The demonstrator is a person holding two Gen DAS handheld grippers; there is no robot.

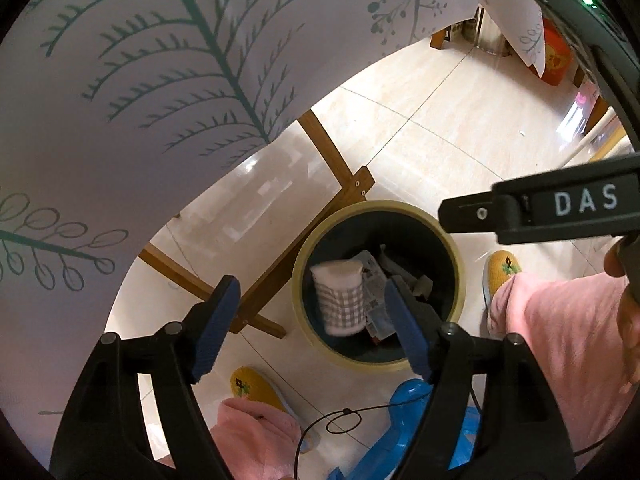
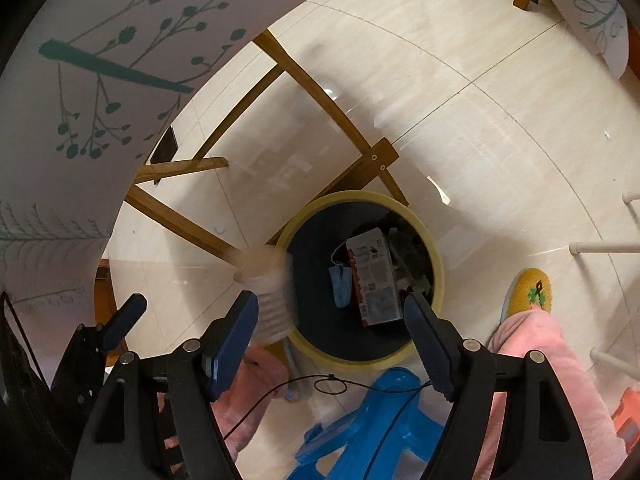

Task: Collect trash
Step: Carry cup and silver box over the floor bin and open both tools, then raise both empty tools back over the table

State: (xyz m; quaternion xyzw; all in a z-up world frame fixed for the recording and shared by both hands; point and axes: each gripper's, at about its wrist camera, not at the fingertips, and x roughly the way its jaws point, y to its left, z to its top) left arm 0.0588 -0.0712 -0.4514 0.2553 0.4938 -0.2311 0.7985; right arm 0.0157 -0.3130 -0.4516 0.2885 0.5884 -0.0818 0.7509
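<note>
Both sets of fingers, left (image 1: 312, 328) and right (image 2: 332, 348), stand apart and empty above the bin (image 1: 460, 280) on the floor (image 1: 440, 112). A checked paper cup (image 1: 340, 300), apparently just let go, falls blurred at the bin's mouth; a carton (image 2: 374, 280) already lies inside, beside the bench's wooden legs (image 2: 312, 80).

the left hand-held gripper (image 1: 310, 318), jaws apart, hangs over the yellow-rimmed bin (image 1: 456, 264), a checked paper cup (image 1: 340, 300) blurred below.
</note>
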